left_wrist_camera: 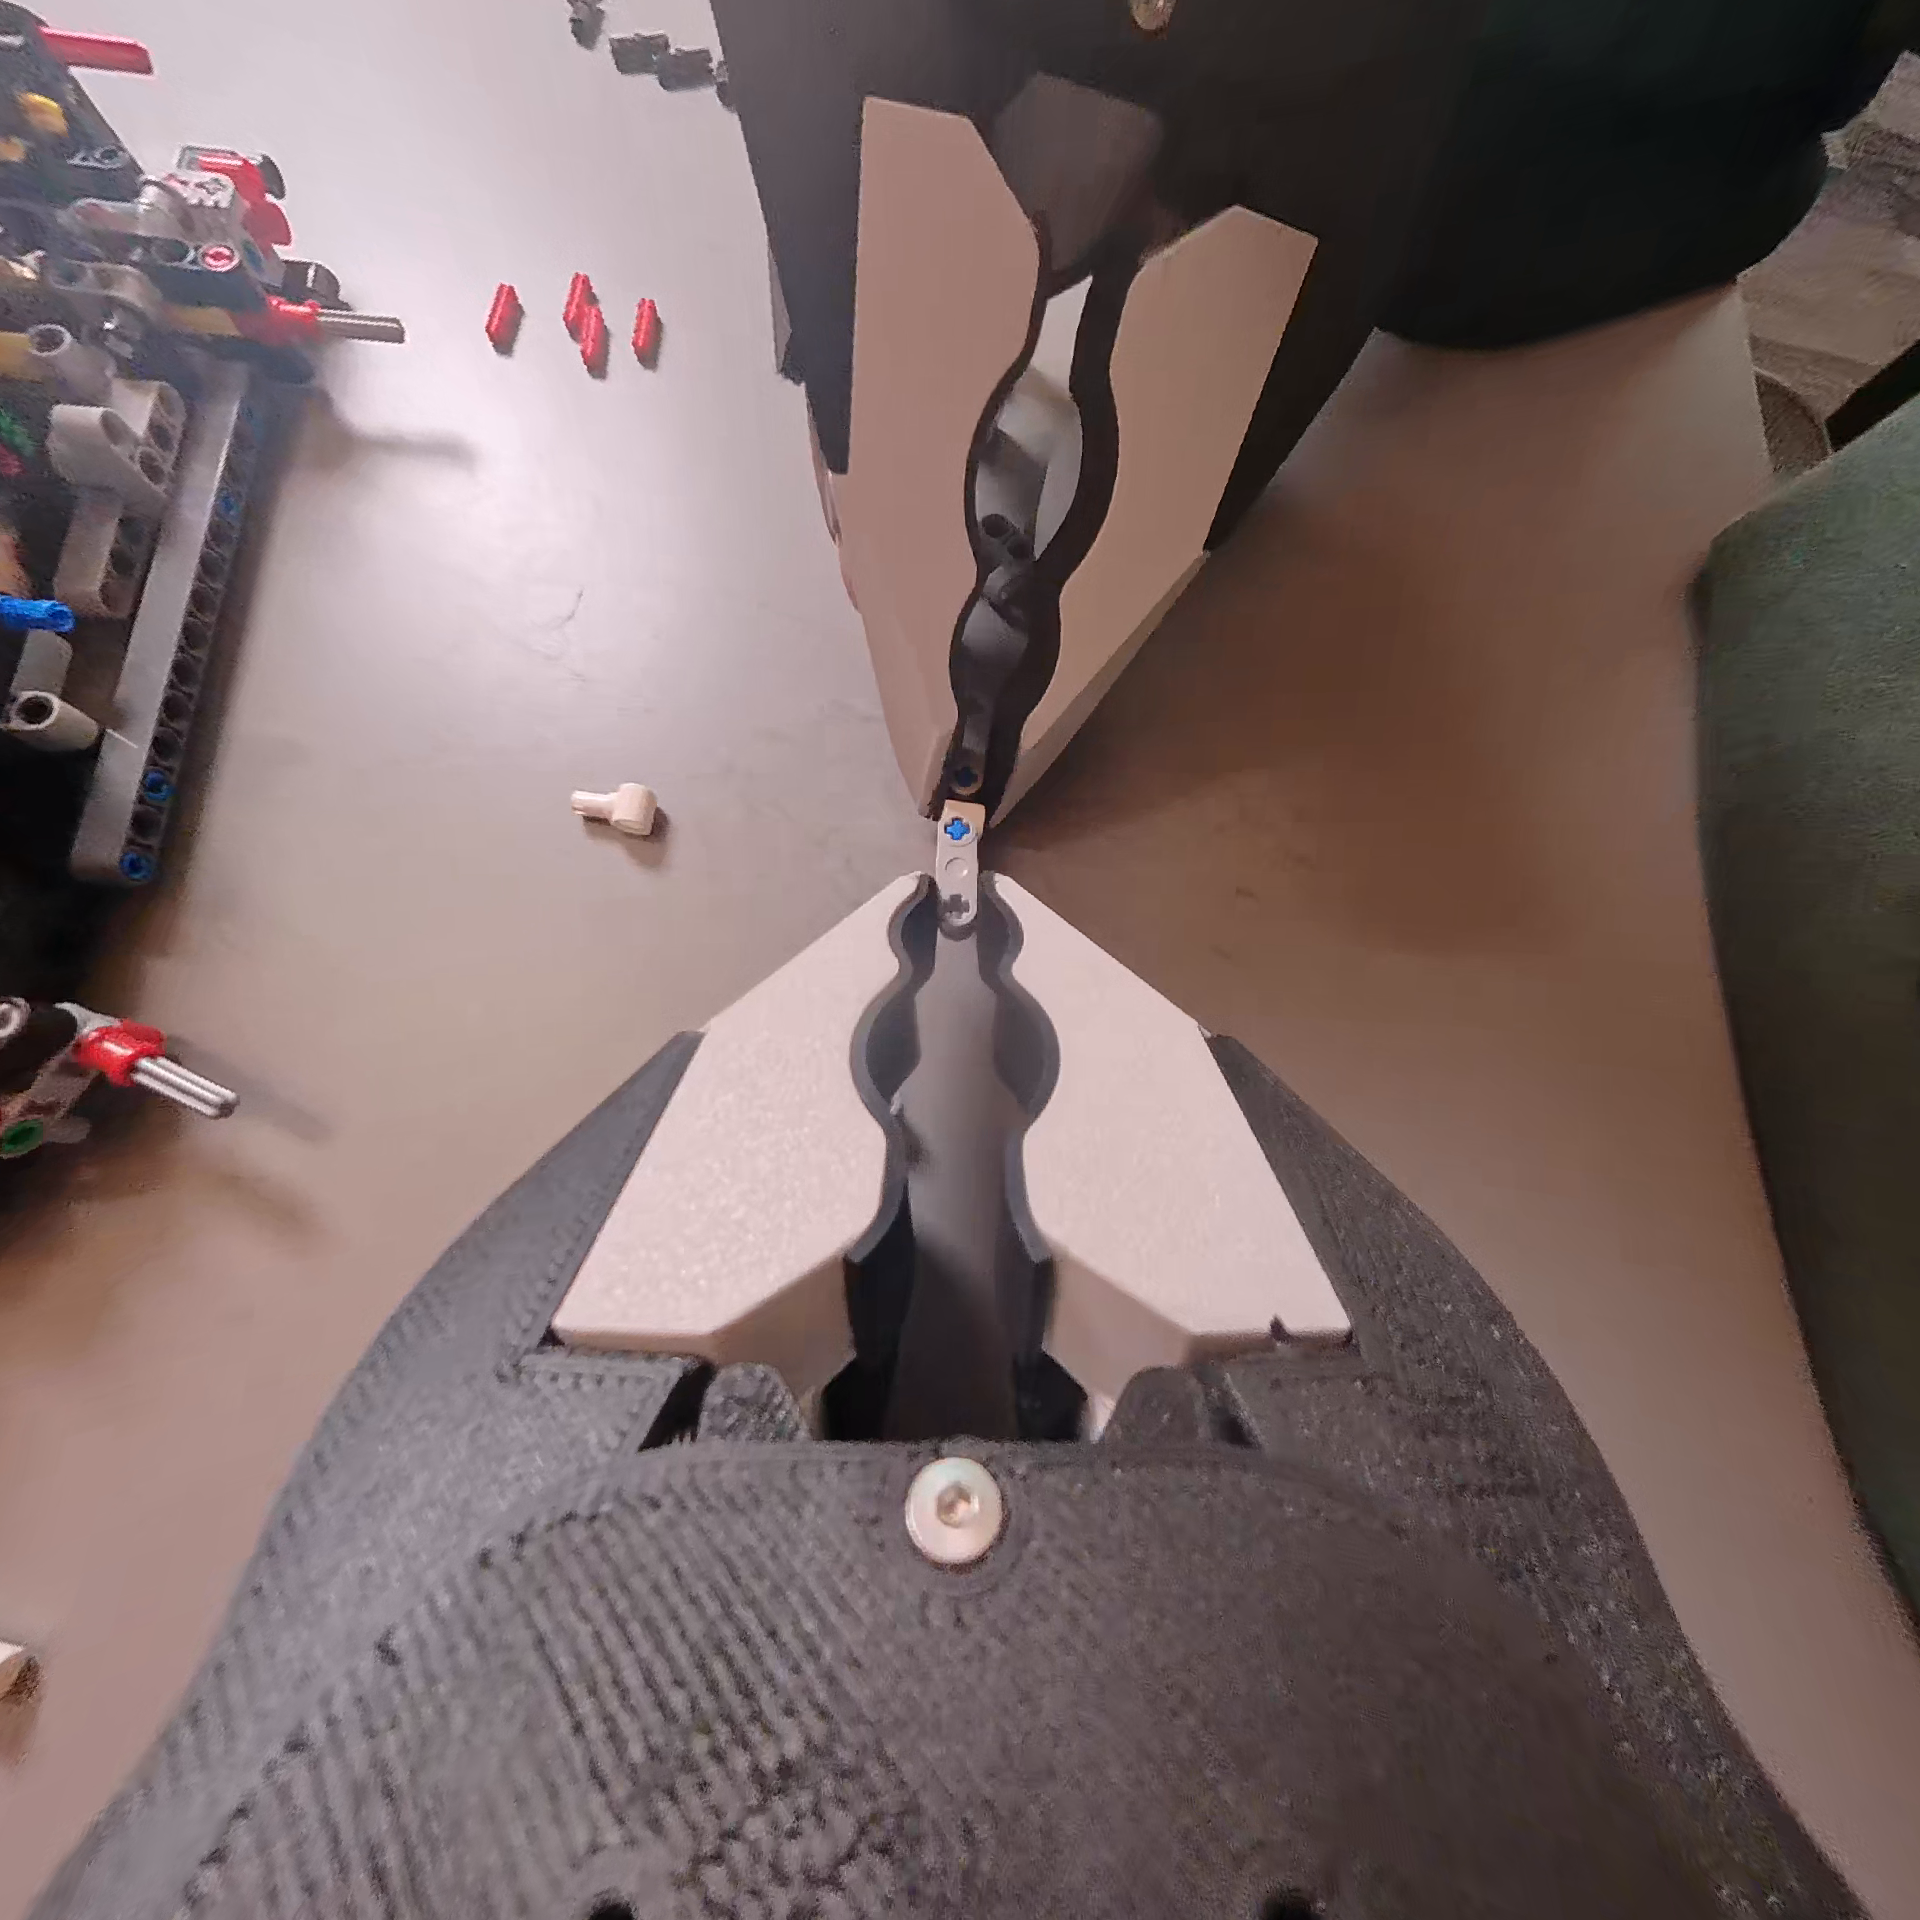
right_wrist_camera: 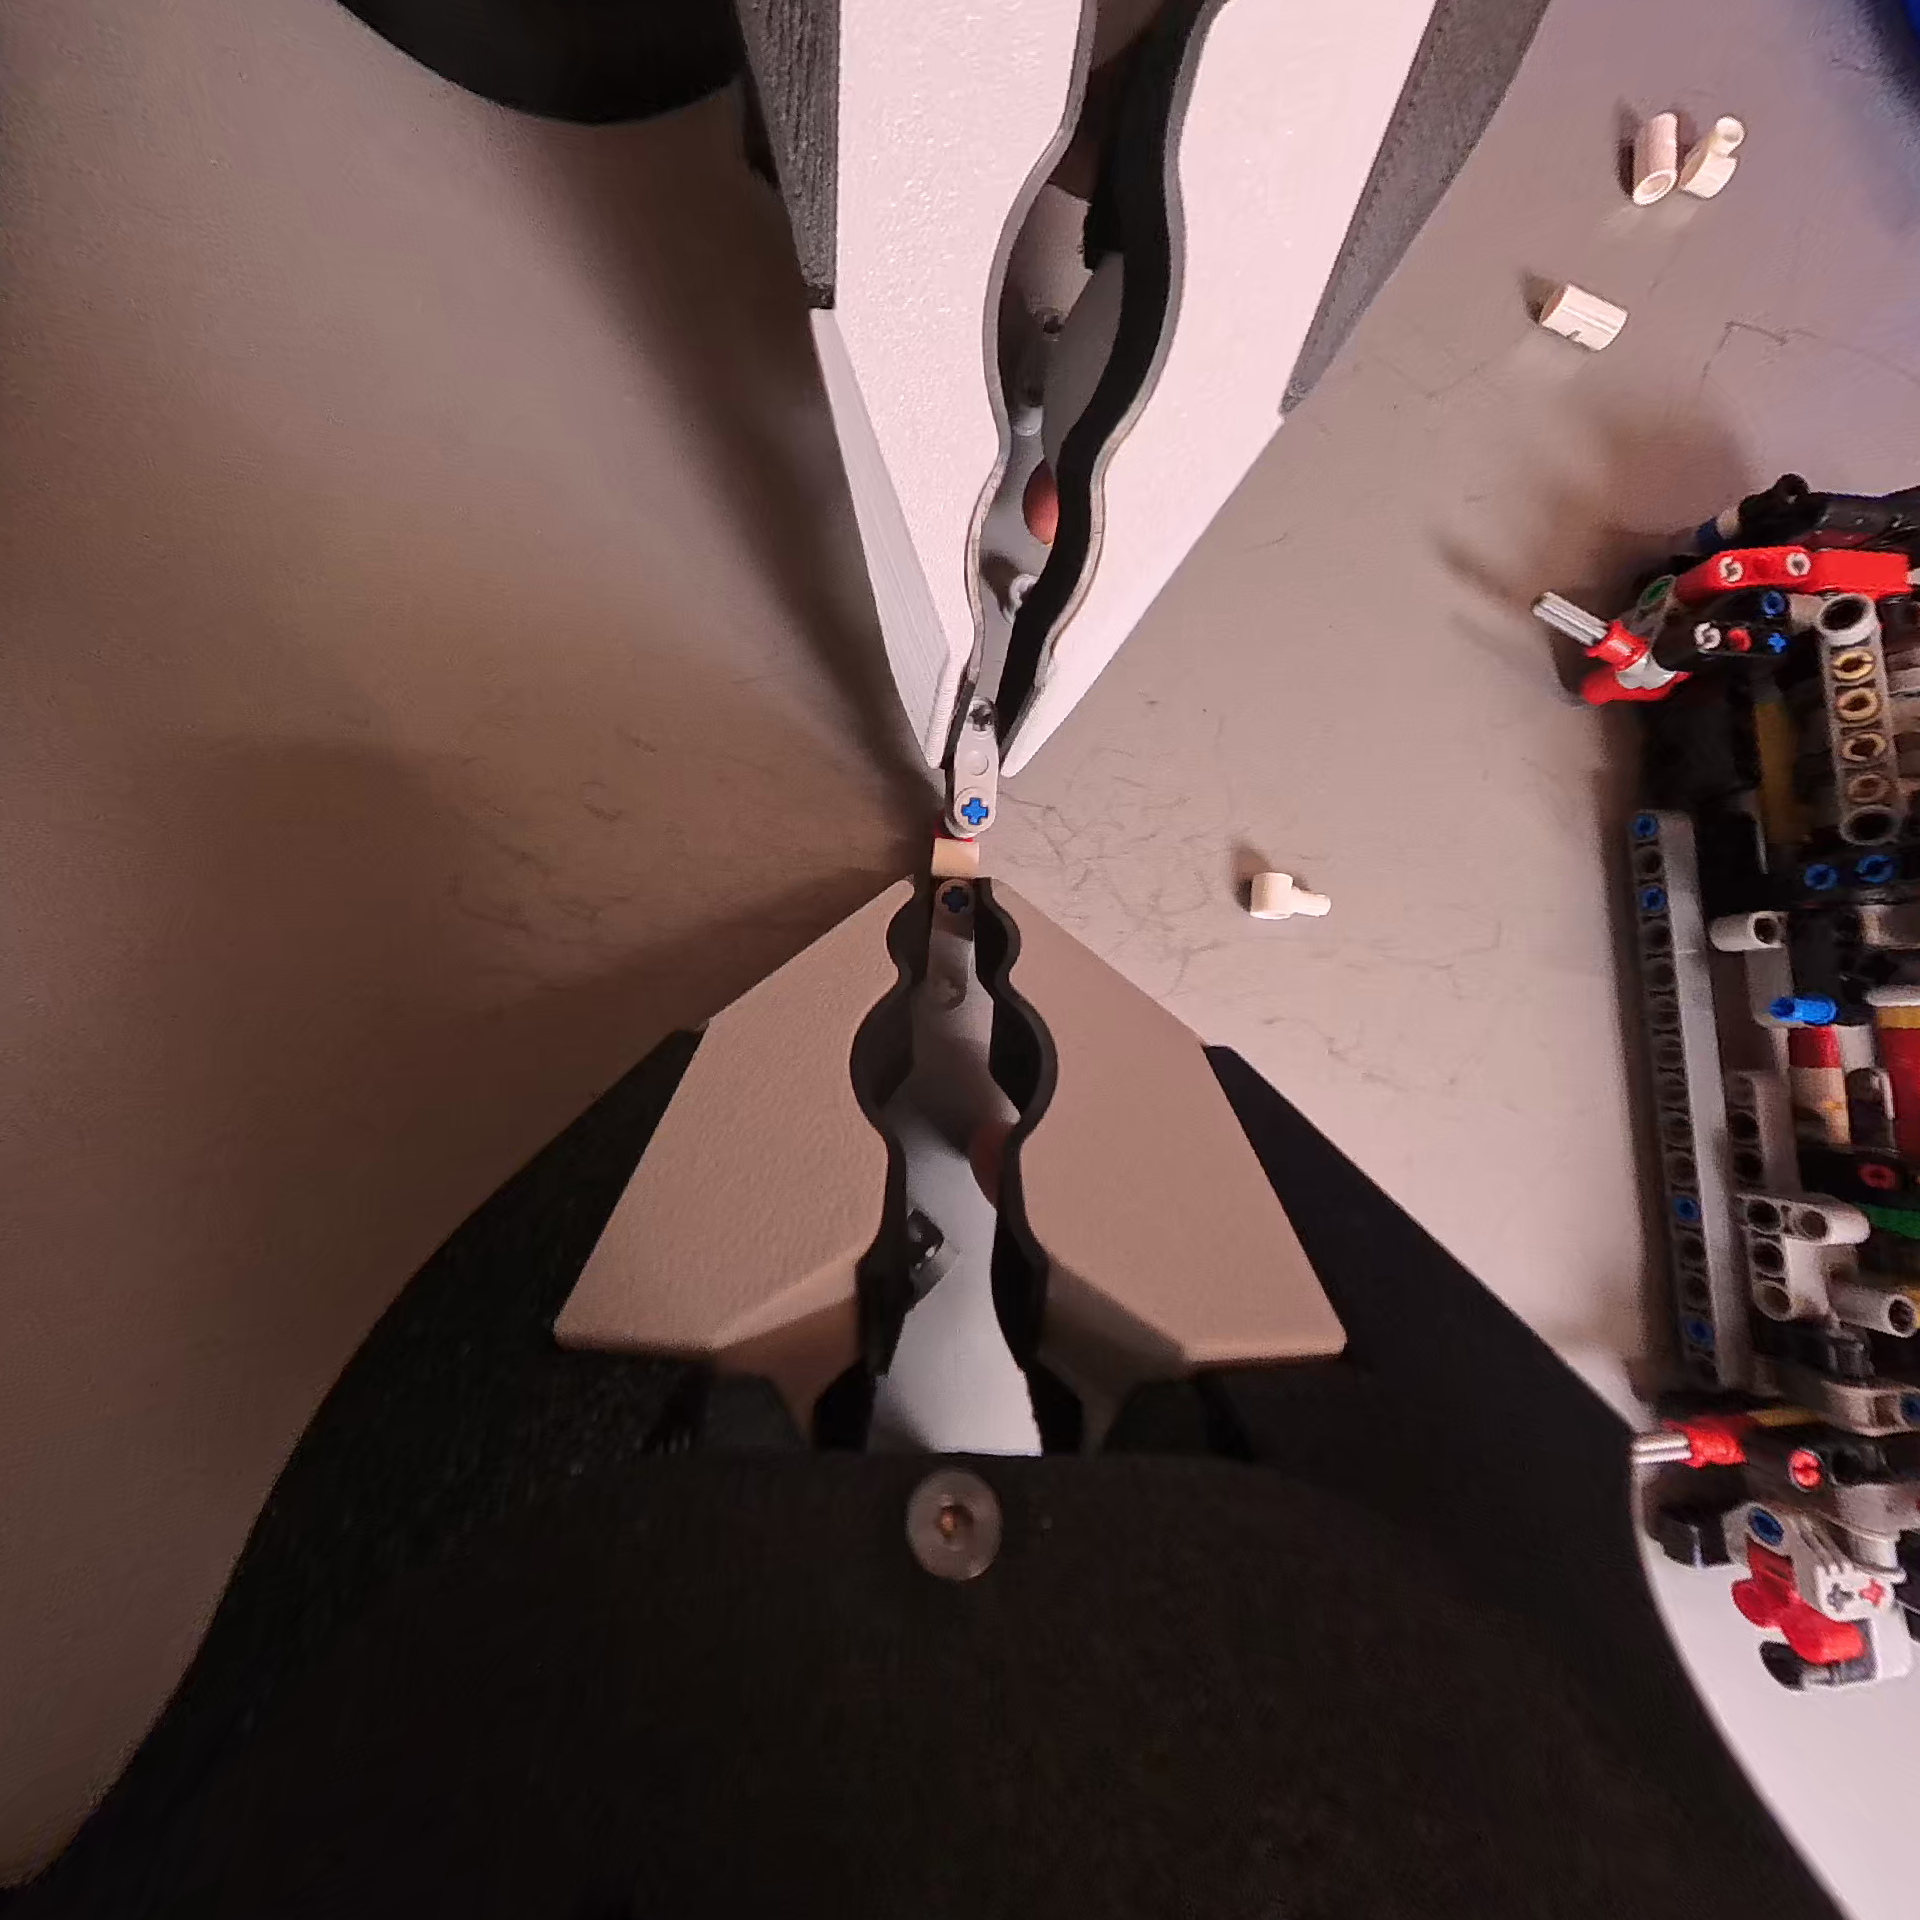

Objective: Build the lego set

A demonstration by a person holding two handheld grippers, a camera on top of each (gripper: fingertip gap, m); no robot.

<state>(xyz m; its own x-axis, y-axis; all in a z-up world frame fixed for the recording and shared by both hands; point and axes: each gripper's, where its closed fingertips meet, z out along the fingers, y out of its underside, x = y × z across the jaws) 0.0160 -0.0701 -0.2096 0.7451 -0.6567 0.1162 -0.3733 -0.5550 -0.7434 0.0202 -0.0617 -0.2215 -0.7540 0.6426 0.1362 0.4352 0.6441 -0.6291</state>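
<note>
While the left gripper clamps a grey link, the right gripper pinches a tan bush against it above the tabletop.

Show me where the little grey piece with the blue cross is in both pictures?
Left wrist view: the grey piece with the blue cross sits at the centre, its lower end between the left gripper's tips.
Right wrist view: the same piece is just above centre, sticking out of the far gripper's tips.
Shared landmark: the loose cream connector lying on the table.
</note>
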